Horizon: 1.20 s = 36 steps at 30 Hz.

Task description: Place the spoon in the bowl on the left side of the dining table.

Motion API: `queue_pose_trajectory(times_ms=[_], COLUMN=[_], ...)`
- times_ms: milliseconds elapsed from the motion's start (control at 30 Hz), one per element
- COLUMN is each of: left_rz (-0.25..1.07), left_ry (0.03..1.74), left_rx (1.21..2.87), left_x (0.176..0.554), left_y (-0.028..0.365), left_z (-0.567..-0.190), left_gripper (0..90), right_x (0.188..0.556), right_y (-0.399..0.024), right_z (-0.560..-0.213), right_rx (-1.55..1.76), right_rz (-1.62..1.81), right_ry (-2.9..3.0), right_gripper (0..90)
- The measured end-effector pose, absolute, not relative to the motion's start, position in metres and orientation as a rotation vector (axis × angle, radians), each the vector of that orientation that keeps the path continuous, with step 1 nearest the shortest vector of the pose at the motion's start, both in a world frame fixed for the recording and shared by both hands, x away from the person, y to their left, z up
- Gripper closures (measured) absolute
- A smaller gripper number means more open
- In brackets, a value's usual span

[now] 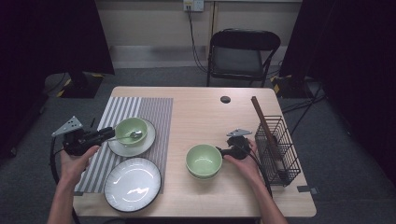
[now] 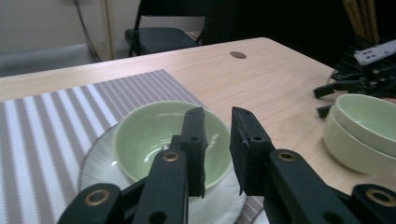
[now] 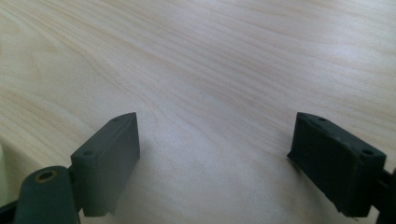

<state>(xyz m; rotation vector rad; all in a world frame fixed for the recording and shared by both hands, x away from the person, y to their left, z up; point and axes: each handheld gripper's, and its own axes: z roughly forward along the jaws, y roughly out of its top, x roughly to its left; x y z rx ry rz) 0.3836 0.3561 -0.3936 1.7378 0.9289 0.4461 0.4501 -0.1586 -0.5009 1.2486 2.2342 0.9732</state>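
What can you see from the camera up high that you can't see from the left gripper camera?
Only the high view shows the big empty plate, the spoon in the left green bowl, and the wire basket.

Only the left gripper view shows, up close, the narrow gap between the left hand-held gripper pads, with nothing inside.

Both show that bowl, the stacked bowls, the striped mat and the folding chair.
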Motion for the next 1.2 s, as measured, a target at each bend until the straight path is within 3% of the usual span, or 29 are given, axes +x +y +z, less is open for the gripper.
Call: queue_pose_trajectory(times_ms=[433,733,1200], left_rz=[0.407,0.366,0.457], left_ry=[0.958,1.015,1.069], left_rx=[1.845,1.812,1.801], left_x=[0.378,0.382,0.387], left_y=[0.333,0.34,0.359], left_z=[-0.423,-0.433,-0.436], left_gripper=[81.6,83.3,82.2], right_x=[0.451,0.451,0.452], right_y=[-0.158,-0.158,-0.158], right_z=[-0.501,-0.501,-0.501], right_rx=[1.242,1.246,1.242], right_rz=[0.97,0.969,0.973], right_ry=[2.238,2.238,2.241], right_gripper=[14.9,14.9,14.9])
